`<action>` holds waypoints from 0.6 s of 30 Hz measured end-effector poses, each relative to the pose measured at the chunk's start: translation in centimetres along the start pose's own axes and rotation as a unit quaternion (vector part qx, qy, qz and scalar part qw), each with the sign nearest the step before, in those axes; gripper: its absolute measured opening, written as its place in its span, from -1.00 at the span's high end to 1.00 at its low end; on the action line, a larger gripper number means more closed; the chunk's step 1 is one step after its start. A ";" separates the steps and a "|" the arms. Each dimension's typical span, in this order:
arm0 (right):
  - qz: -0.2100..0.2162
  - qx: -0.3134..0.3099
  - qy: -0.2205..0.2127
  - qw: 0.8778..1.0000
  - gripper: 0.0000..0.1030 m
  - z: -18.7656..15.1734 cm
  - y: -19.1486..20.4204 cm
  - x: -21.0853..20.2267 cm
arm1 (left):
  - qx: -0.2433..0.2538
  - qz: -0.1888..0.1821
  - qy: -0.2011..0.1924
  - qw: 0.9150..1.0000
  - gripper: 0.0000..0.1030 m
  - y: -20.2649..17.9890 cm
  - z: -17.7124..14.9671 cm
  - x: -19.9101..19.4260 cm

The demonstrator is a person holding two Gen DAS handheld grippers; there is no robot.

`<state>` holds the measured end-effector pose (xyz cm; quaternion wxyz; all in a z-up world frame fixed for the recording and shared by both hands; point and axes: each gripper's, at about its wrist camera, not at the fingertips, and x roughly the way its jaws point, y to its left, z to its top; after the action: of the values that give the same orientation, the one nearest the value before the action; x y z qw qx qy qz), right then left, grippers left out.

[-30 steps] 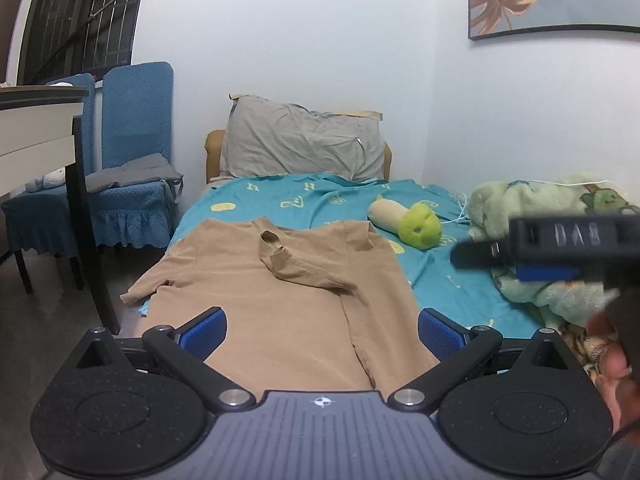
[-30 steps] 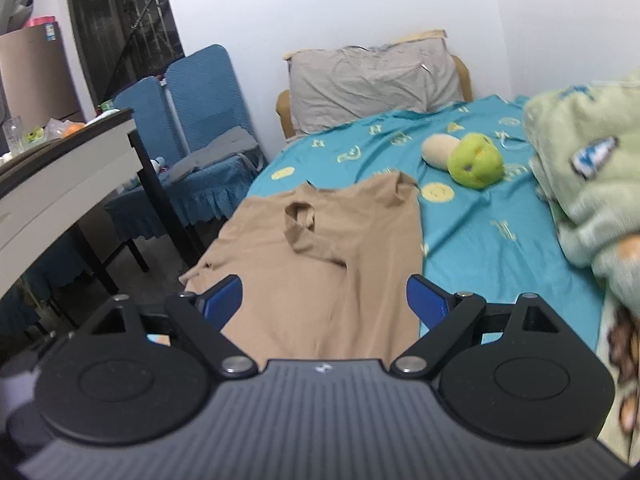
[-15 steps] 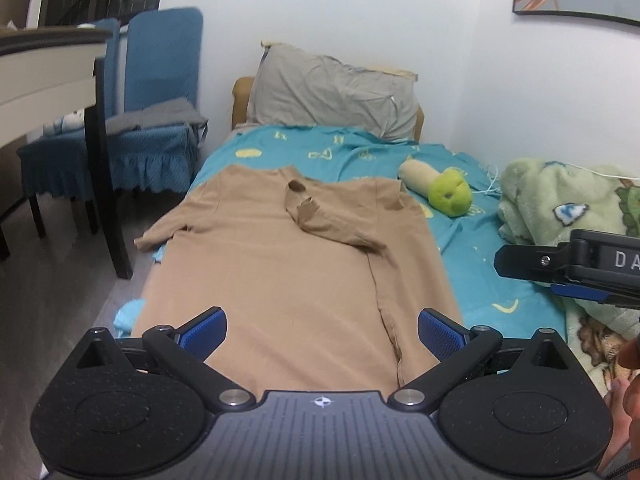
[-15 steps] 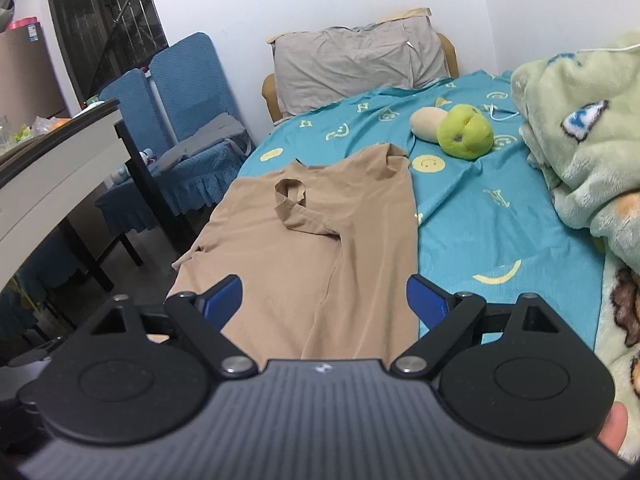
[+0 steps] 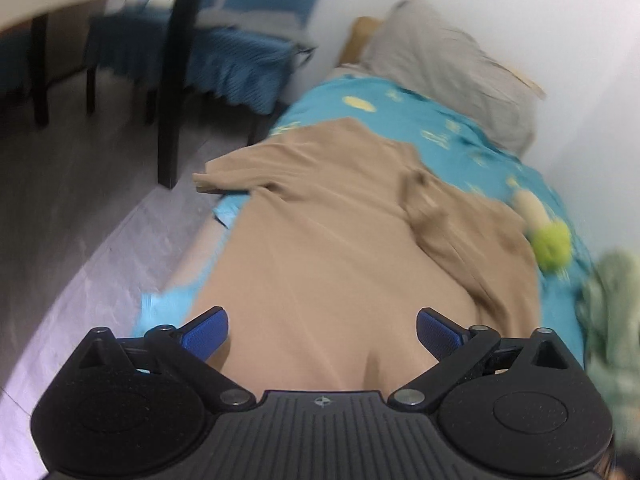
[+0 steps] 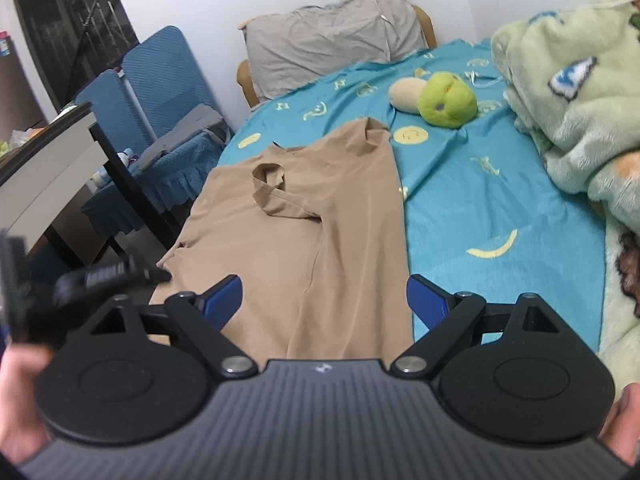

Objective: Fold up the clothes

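A tan T-shirt [image 5: 340, 240] lies spread on the teal bed sheet [image 5: 452, 128], its right sleeve folded in over the chest and its left sleeve hanging off the bed's left edge. It also shows in the right wrist view [image 6: 304, 220]. My left gripper [image 5: 322, 332] is open and empty, over the shirt's near hem, tilted; the view is blurred. My right gripper [image 6: 324, 300] is open and empty, above the hem's right part. The left gripper shows blurred at the left edge of the right wrist view [image 6: 100, 276].
A grey pillow [image 6: 332, 48] lies at the bed's head. A green and beige plush toy [image 6: 440, 98] lies right of the shirt. A pale green blanket [image 6: 568, 92] is heaped at the right. Blue chairs [image 6: 160, 92] and a table [image 6: 52, 160] stand left of the bed.
Both grippers have moved closer to the shirt's hem. The left gripper has swung left, dropped lower and tilted. Both stayed open.
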<state>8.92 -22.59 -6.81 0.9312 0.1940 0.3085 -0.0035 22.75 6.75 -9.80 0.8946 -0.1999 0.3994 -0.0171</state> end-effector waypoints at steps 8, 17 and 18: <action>0.012 0.007 0.034 0.999 -0.76 1.0 0.3 4.4 | -0.197 -0.003 0.000 0.980 -0.89 9.6 6.5 10.4; 0.015 0.046 0.066 0.997 -0.76 3.2 -1.2 10.1 | -0.313 -0.038 -0.014 0.949 -0.31 15.1 10.1 19.3; 0.014 0.057 0.076 0.995 -0.75 3.1 -1.5 10.8 | -0.318 -0.038 -0.020 0.947 -0.06 15.3 10.4 19.8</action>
<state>19.26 -23.87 -11.25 0.8926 0.2503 0.3749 0.0070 41.72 20.59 -23.24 0.7910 -0.4895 0.3581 0.0811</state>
